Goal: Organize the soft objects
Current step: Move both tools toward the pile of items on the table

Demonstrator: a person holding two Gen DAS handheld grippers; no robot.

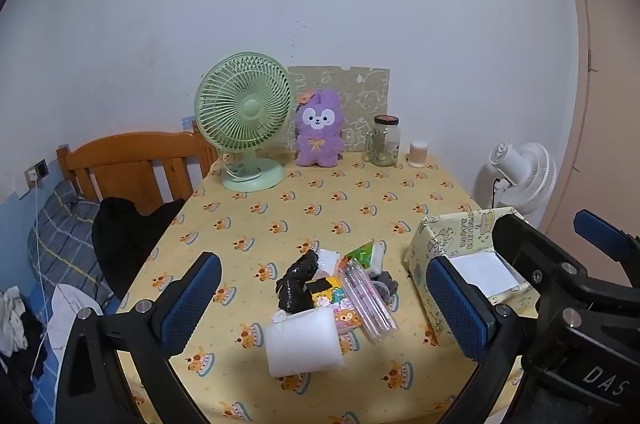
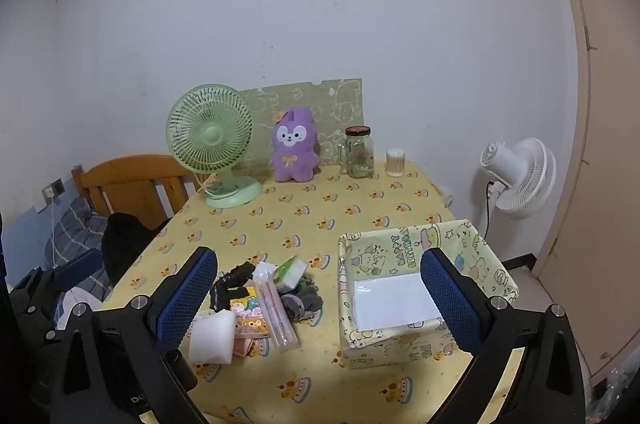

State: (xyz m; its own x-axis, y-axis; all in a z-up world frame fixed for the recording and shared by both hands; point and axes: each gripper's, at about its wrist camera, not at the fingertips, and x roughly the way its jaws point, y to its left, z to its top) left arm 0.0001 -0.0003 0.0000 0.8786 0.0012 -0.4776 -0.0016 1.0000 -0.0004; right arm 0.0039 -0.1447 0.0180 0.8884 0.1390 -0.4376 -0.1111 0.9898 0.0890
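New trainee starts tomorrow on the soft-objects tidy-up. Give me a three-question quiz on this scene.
1. True or false: the box already holds soft items.
2. Which stands left of the purple plush: A) glass jar, B) green fan, C) white fan?
3. Are the left gripper and right gripper open or shut?

Key: 1 false, only a white sheet lies inside; 2 B; 3 both open, holding nothing.

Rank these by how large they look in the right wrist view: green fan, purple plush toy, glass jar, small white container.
1. green fan
2. purple plush toy
3. glass jar
4. small white container
All stand in one row at the back, so nearness hardly distorts this.
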